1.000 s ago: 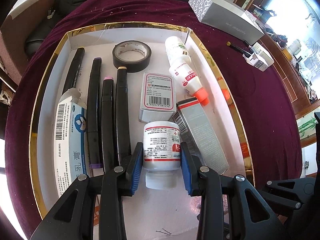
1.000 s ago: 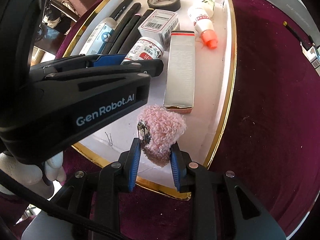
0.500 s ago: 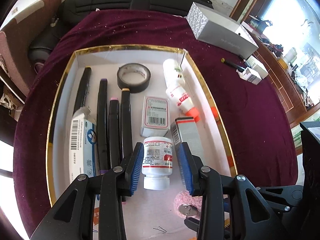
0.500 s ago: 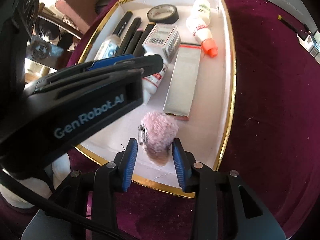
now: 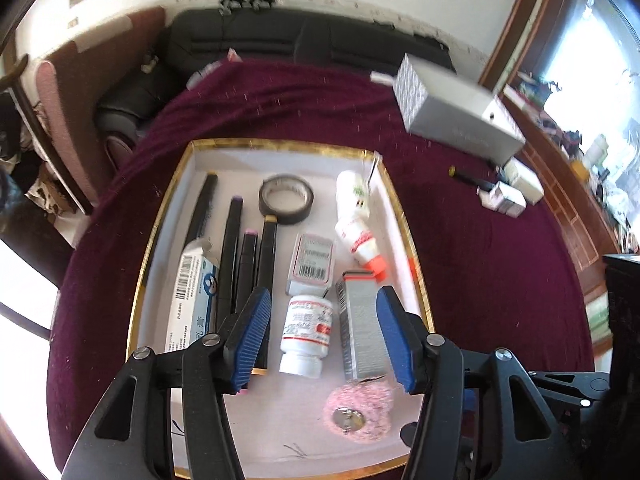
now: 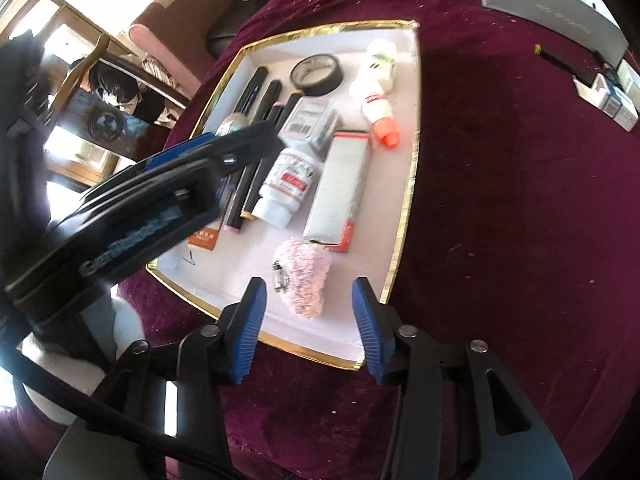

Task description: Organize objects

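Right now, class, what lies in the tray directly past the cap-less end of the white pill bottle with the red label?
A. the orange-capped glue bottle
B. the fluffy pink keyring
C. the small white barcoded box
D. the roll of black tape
C: the small white barcoded box sits just beyond the white pill bottle with the red label, inside the gold-rimmed white tray.

You see a white tray (image 5: 404, 216) with a gold rim on a dark maroon cloth (image 5: 480, 280). In it lie black markers (image 5: 230, 248), a black tape roll (image 5: 286, 200), a white bottle (image 5: 306, 332) with a red-printed label, a silver box (image 5: 362, 328) and a fuzzy pink pompom (image 6: 304, 276).
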The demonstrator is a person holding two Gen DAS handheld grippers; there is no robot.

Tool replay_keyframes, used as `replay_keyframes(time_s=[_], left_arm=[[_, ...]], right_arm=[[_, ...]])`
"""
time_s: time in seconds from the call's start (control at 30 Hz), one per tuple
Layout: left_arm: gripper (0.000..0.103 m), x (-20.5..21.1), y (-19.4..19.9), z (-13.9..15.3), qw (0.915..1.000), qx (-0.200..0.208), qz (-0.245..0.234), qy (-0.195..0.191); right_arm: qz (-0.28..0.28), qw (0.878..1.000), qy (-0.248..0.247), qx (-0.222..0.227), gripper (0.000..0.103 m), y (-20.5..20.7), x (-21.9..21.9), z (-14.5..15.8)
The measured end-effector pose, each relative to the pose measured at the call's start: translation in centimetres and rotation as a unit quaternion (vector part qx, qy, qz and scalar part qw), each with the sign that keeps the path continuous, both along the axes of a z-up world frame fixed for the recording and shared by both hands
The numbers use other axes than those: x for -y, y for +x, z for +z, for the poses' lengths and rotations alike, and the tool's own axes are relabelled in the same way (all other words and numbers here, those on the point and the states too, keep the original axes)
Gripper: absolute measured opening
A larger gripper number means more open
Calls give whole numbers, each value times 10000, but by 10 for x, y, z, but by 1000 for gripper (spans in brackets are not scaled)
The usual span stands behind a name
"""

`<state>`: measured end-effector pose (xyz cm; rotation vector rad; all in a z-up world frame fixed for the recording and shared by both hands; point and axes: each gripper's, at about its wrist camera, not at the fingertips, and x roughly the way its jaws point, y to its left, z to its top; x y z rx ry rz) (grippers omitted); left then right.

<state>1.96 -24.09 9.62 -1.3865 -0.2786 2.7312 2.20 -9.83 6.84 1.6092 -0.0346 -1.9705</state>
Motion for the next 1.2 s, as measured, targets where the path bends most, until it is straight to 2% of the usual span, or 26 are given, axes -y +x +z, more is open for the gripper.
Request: replay_keyframes(time_s=[0.2, 0.3, 0.37, 0.47, 0.53, 0.57, 0.63, 0.73, 0.83, 0.9, 0.93, 0.97, 1.03, 1.07, 1.2], left_arm=[[56, -9, 25, 37, 9952, -789, 564, -105], [70, -11, 37, 61, 9896, -1136, 843, -247], [91, -11, 46, 75, 9857, -1351, 990, -189], [97, -9, 57, 88, 9806, -1613, 1111, 117], [97, -9, 60, 90, 9789, -1622, 1232, 147], [97, -11, 60, 90, 9784, -1605, 1306, 42], [97, -17, 60, 90, 9766, -1537, 1463, -360], [97, -24, 65, 91, 9711, -1578, 1624, -755], [97, -30, 74, 97, 9670, -1665, 1742, -828], [101, -33, 76, 100, 9674, -1612, 1767, -835], [101, -33, 77, 101, 9692, -1570, 1734, -774], [101, -32, 76, 100, 9714, -1503, 1708, -685], [101, -32, 77, 99, 9720, -1403, 1768, -660], [101, -32, 78, 97, 9715, -1359, 1823, -672], [101, -33, 82, 90, 9689, -1259, 1978, -787]], right_arm=[[-187, 9996, -55, -191, 45, -6, -20, 11], [-348, 9986, 29, -390, 46, -8, -31, 15], [-403, 9978, 69, -526, 47, -7, -43, 22], [-435, 9963, 125, -730, 50, -2, -57, 31], [-420, 9950, 165, -891, 50, 0, -64, 35], [-407, 9942, 196, -981, 51, 1, -67, 38], [-363, 9923, 247, -1159, 52, 4, -70, 43], [-290, 9889, 311, -1423, 54, 8, -73, 50], [-272, 9827, 426, -1781, 54, 10, -73, 59], [-332, 9734, 567, -2194, 54, 12, -71, 70], [-386, 9654, 627, -2501, 60, 15, -71, 79], [-440, 9600, 672, -2684, 76, 16, -71, 84], [-602, 9479, 759, -3036, 93, 18, -72, 93], [-605, 9468, 779, -3062, 94, 16, -71, 94], [-405, 9629, 913, -2508, 94, -2, -68, 81]])
